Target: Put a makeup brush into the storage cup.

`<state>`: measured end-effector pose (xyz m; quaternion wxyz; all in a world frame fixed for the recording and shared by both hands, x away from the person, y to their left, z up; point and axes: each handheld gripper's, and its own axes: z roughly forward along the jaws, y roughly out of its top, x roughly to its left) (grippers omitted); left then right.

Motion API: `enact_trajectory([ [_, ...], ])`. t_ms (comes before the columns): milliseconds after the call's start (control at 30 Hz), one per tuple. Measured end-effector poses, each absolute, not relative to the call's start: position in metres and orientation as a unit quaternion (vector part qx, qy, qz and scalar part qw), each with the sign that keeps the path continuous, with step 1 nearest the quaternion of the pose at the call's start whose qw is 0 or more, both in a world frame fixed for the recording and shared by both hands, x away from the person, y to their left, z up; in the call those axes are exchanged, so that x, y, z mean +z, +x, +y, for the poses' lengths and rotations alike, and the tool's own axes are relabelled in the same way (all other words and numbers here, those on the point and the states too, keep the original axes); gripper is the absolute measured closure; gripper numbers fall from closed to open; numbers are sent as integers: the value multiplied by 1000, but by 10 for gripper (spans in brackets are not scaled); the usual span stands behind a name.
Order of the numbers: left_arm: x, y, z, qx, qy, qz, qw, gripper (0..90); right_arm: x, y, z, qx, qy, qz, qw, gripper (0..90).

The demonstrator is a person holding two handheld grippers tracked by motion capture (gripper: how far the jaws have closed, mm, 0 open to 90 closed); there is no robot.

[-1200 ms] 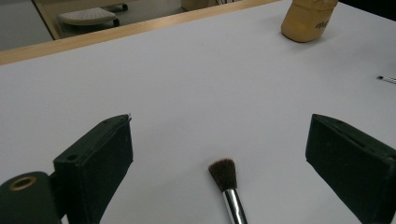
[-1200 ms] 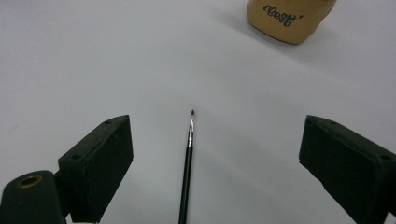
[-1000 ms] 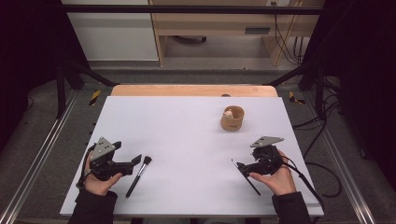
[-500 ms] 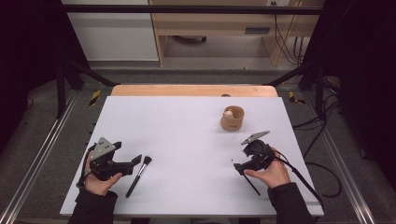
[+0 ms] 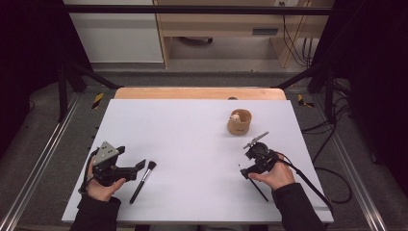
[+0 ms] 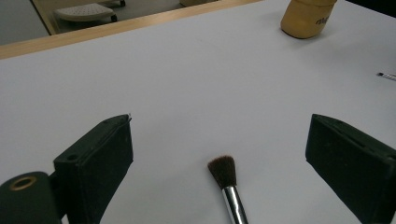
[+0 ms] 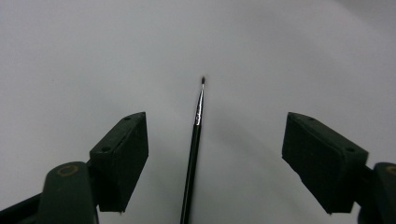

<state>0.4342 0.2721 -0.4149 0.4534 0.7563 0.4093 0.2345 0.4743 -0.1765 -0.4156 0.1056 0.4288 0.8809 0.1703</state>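
- The right tongs hang low over the white surface with their jaws straddling a thin black liner brush; the jaws have just been closing, yet a clear gap shows on either side of the handle and neither pad touches it, so nothing is held.
- In the right gripper view the liner brush runs straight up the middle between the jaws, its fine tip pointing away from the tongs: its long axis lies along the tongs' line of sight and crosswise to the way the jaws close, which suits a pinch on the handle.
- In the high view the right tongs sit over the upper part of that brush, whose handle trails back toward the person beside the right hand.
- The left tongs stand wide open and empty, with the bristle head of a thicker powder brush between the jaws, untouched.
- In the high view the powder brush lies just beside the left tongs, handle slanting toward the person.
- A wooden cup stands farther up the surface, nearer the right hand, which I judge best placed to carry the liner brush there.
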Motion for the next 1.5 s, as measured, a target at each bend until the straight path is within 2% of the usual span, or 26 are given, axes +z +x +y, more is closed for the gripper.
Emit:
enact_trajectory([
  [267, -415, 434, 271, 235, 757, 408, 453, 69, -421, 477, -172, 144, 430, 887, 88, 324],
  [1233, -415, 434, 270, 235, 759, 406, 451, 70, -443, 484, -168, 96, 440, 892, 41, 710],
  [1500, -415, 434, 270, 235, 760, 406, 450, 70, -446, 484, -168, 92, 441, 892, 39, 758],
])
